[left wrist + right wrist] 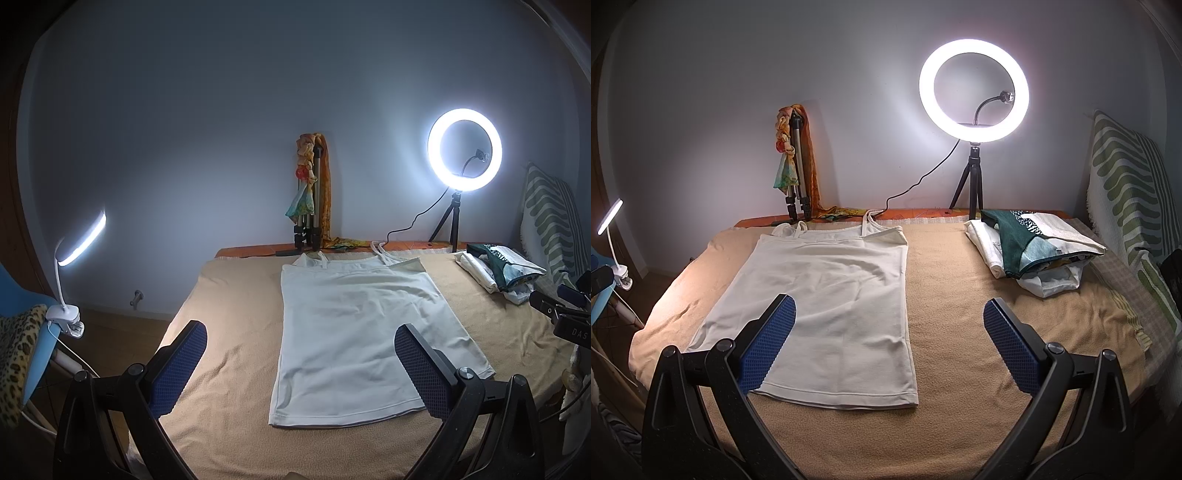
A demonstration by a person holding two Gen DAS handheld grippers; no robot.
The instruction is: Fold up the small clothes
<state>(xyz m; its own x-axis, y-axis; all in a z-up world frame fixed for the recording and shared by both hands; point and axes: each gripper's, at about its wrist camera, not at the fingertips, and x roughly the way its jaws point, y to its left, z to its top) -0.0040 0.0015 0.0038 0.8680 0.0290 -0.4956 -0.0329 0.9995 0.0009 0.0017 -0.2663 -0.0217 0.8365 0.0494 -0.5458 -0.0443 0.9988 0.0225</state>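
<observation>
A white camisole top [354, 332] lies flat on the tan blanket [229, 376], thin straps toward the wall and hem toward me. It also shows in the right wrist view [827, 306]. My left gripper [301, 334] is open and empty, held above the hem end. My right gripper [888, 308] is open and empty, above the top's right edge. The right gripper's body shows at the right edge of the left wrist view [565, 314].
A pile of folded clothes [1034, 247] sits at the back right of the blanket [960, 332]. A ring light on a tripod [973, 92] and a folded tripod draped with scarves [796, 162] stand by the wall. A clip lamp [79, 243] is on the left.
</observation>
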